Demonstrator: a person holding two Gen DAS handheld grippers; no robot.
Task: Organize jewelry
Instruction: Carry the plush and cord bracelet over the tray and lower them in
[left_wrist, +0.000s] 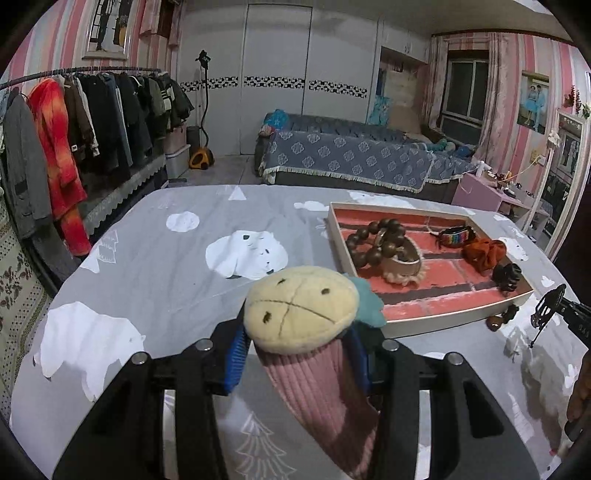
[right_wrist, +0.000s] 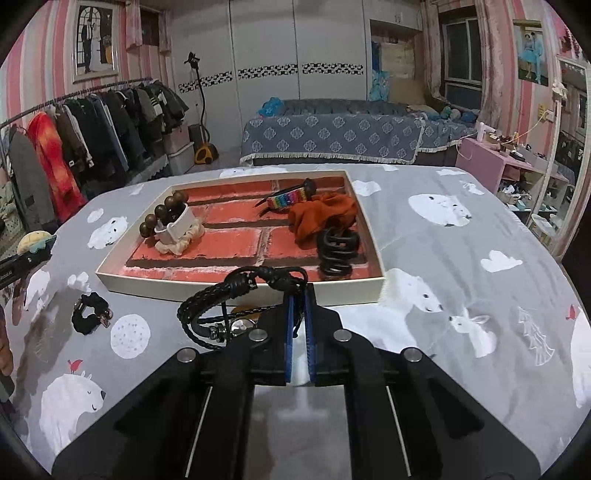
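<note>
My left gripper (left_wrist: 295, 350) is shut on a plush headband piece (left_wrist: 299, 314) with a cream face and a pink ribbed band, held above the table left of the tray (left_wrist: 443, 321). My right gripper (right_wrist: 300, 295) is shut on a black braided leather bracelet (right_wrist: 221, 295), held just above the tray's near rim (right_wrist: 221, 286). The tray has a red brick-pattern floor and holds a wooden bead bracelet (right_wrist: 162, 212), a white cuff on a cream scrunchie (right_wrist: 177, 232), a rainbow band (right_wrist: 288, 199), an orange scrunchie (right_wrist: 321, 216) and a black claw clip (right_wrist: 336, 251).
A black scrunchie with metal charms (right_wrist: 88, 314) lies on the grey polar-bear tablecloth (right_wrist: 443, 277) left of the tray. A small brown item (left_wrist: 496, 321) lies by the tray's corner. A clothes rack (left_wrist: 92, 110) stands far left, a sofa (left_wrist: 351, 155) behind.
</note>
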